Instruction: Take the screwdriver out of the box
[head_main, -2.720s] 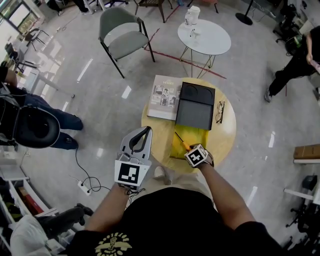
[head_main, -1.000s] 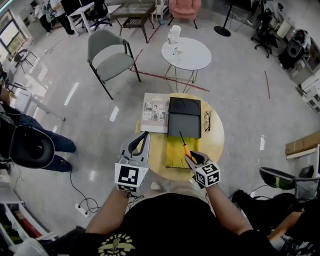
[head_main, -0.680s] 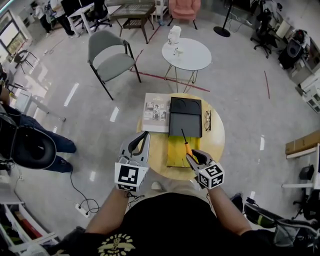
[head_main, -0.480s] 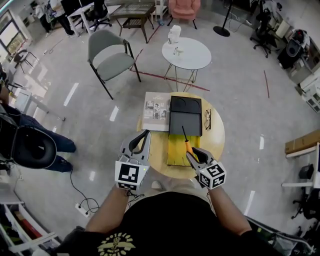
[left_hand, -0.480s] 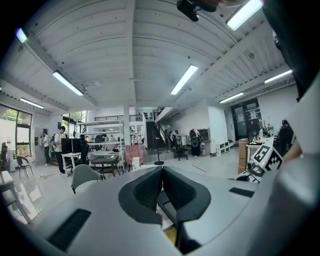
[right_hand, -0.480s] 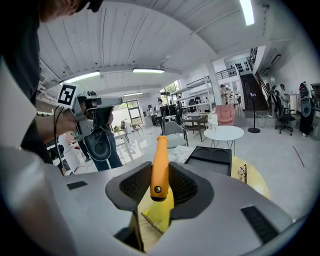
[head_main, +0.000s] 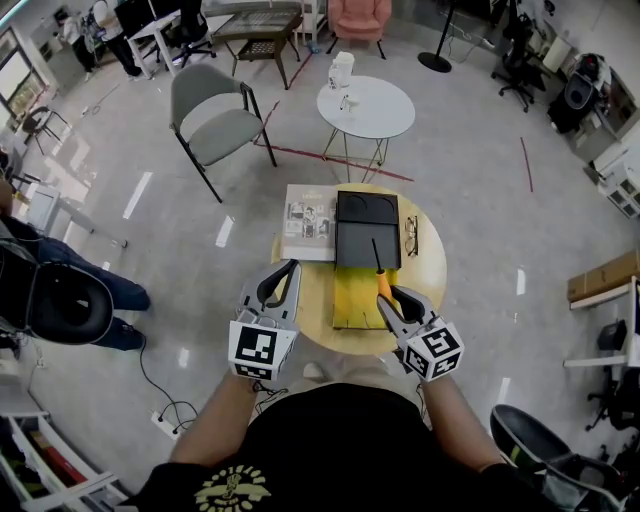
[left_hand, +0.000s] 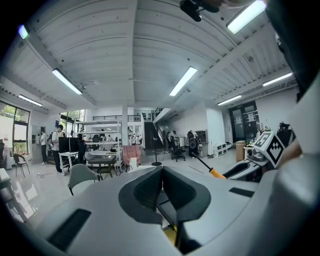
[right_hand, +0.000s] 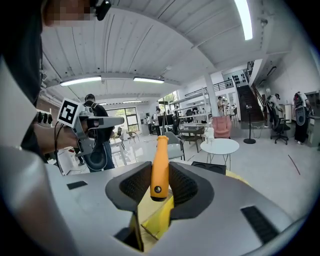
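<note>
Right gripper (right_hand: 160, 176): jaws pinch the orange-handled screwdriver (right_hand: 160, 165) by the handle, near its butt end. The handle points away from the camera, and the metal shaft is hidden behind it in the right gripper view.

Head view: the thin dark shaft is hard to pick out against the black lid (head_main: 367, 230) of the open yellow box (head_main: 352, 296). The handle sits over the box's right edge; cannot tell whether it is clear of it. The box lies on the round wooden table (head_main: 432, 282).

Left gripper (left_hand: 162, 172): jaws pressed together, nothing between them, at the table's left edge. Its own body blocks most of the table in the left gripper view.
</note>
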